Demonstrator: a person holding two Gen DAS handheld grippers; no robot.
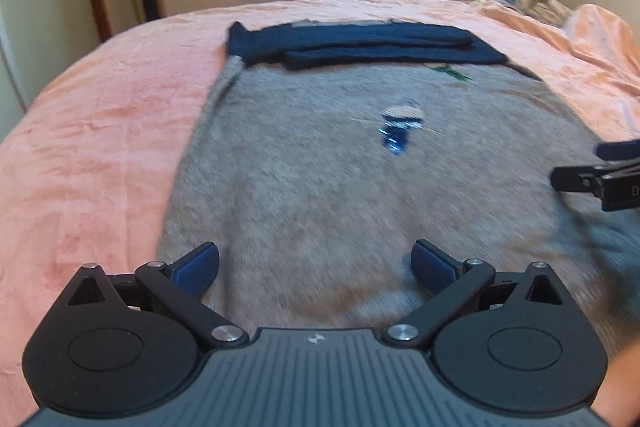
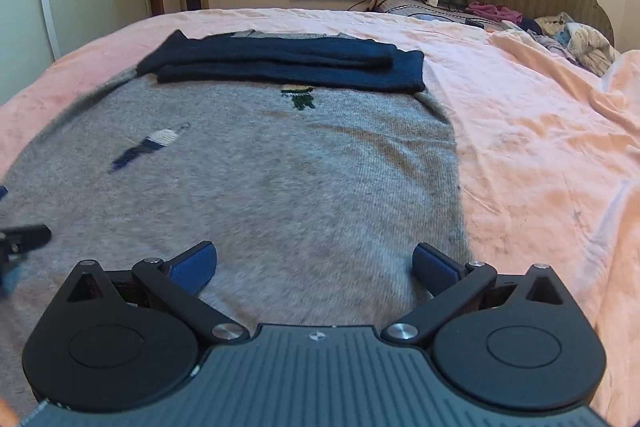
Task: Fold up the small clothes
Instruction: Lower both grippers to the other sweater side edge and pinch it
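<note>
Spread flat on the pink bedspread (image 2: 532, 131), a grey sweater (image 2: 280, 179) with navy sleeves (image 2: 280, 63) folded across its far end, the left gripper (image 1: 316, 263) and right gripper (image 2: 316, 263) both released wide, seemingly just above its near hem, grasping nothing.

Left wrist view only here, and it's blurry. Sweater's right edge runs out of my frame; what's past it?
Observer: The grey sweater ends there; beyond its right edge lies bare pink bedspread.
Operator: Green mark near the sleeves?
Observer: A small green knitted motif, just below the folded navy sleeves.
Operator: Right hand-held gripper state?
Observer: The right hand-held gripper is open, over the sweater's near right part, holding nothing.
</note>
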